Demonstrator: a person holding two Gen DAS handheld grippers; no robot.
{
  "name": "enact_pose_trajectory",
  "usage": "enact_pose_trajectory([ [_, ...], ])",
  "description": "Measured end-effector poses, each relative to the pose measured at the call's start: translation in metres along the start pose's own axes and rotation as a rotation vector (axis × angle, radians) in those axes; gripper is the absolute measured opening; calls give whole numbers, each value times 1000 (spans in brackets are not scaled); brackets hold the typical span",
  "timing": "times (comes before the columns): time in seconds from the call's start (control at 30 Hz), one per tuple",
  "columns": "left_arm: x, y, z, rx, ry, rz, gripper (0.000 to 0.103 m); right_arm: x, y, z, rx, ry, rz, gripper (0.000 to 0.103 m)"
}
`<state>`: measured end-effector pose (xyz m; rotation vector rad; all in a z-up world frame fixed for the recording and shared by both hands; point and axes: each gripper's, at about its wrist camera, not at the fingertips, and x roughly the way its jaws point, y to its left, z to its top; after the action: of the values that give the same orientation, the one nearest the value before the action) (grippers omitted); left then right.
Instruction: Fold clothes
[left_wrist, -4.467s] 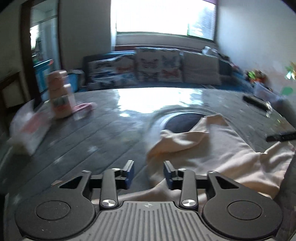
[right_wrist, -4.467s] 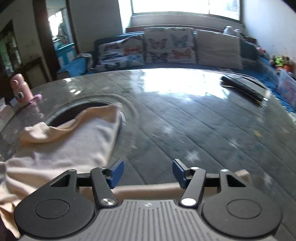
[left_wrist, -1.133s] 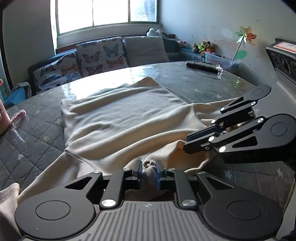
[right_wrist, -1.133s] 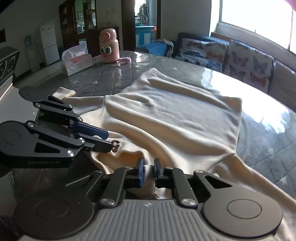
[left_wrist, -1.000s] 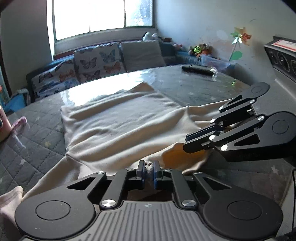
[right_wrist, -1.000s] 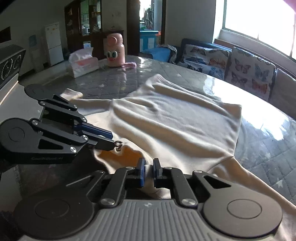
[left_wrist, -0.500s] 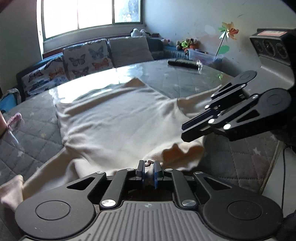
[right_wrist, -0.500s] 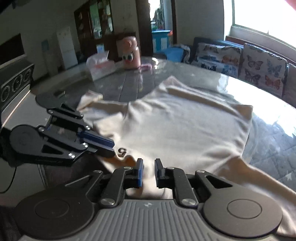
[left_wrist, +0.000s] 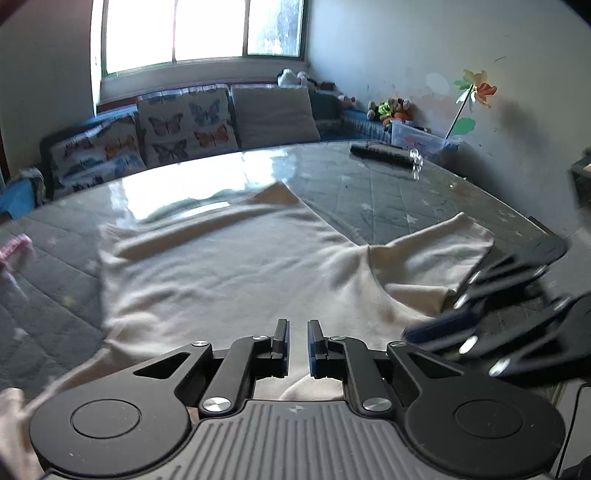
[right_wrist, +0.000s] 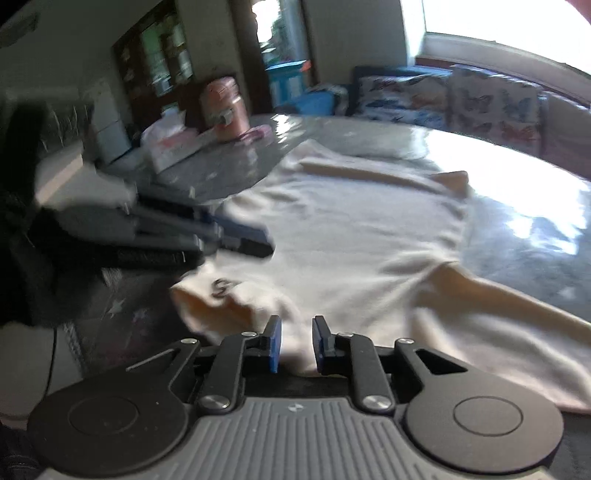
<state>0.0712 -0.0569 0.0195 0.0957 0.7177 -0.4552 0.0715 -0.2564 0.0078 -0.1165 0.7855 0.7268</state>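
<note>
A cream long-sleeved top (left_wrist: 229, 266) lies spread flat on the grey quilted table, hem at the far side, collar at the near edge; it also shows in the right wrist view (right_wrist: 354, 251). My left gripper (left_wrist: 297, 336) is slightly open and empty above the collar edge. My right gripper (right_wrist: 296, 334) is slightly open and empty over the near edge, right of the collar label (right_wrist: 221, 286). Each gripper appears blurred in the other's view: the right one (left_wrist: 436, 328), the left one (right_wrist: 255, 240).
A pink bottle (right_wrist: 225, 107) and a tissue pack (right_wrist: 173, 144) stand at the table's far left. A dark remote (left_wrist: 380, 153) lies at the far right. A pink cloth (left_wrist: 13, 251) lies at the left edge. A sofa with butterfly cushions (left_wrist: 184, 122) is behind.
Both grippers were shut on the collar edge of the top. Now both have opened a little, let the cloth drop flat, and are moving apart, blurred.
</note>
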Motion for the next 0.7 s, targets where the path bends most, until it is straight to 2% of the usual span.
enact_pose_trajectory([
  [0.1,9,-12,-3,22,13,-33,12,-14,-27,-4,67,-27,-100,25],
  [0.37,14,-33,-17,84,32,-89,12,-42,-120,-27,306,-98,-445,26],
  [0.47,13,-36,-18,93,31,-93,13,-44,-148,-28,351,-105,-519,26],
  [0.7,12,-38,-21,116,36,-97,14,-17,-180,-26,356,-54,-591,26],
])
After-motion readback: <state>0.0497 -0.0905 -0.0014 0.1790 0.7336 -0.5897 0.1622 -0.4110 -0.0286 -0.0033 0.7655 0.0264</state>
